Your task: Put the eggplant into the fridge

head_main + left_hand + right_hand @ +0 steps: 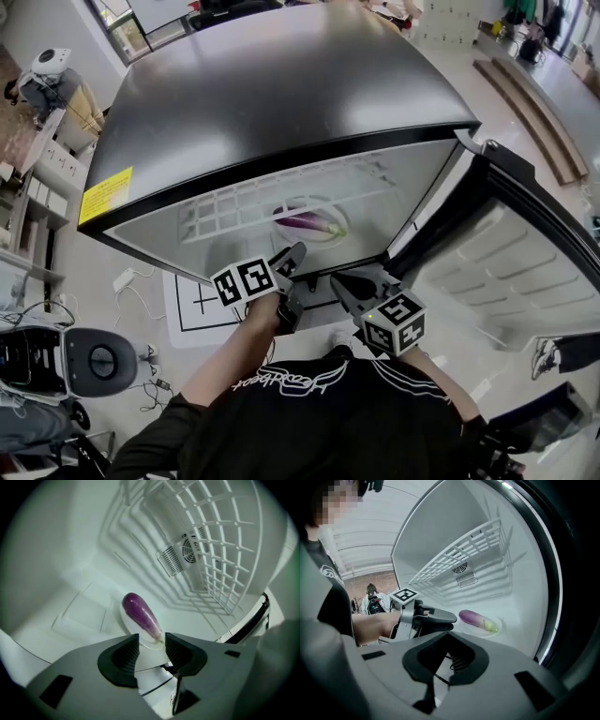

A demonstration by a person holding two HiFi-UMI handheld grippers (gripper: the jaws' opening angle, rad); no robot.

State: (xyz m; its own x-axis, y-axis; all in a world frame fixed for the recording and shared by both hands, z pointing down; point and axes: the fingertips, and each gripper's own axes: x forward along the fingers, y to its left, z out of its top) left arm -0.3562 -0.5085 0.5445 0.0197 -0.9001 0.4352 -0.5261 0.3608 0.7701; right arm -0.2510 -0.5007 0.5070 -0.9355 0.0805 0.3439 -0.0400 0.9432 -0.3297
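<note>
The purple eggplant (309, 223) (140, 613) (477, 619) lies on a white plate (123, 618) (499, 625) on the floor of the open fridge (281, 84), its green stem end toward the opening. My left gripper (292, 258) (152, 644) (436, 618) is open and empty at the fridge mouth, a short way back from the stem end and apart from it. My right gripper (339, 283) (449, 637) hangs beside it to the right, jaws together and holding nothing.
A white wire shelf (244, 206) (225, 550) (459, 555) spans the fridge above the plate, with a fan vent (183, 552) on the back wall. The fridge door (506, 253) stands open at the right. A taped cross mark (202, 300) and a round machine (89, 361) are on the floor.
</note>
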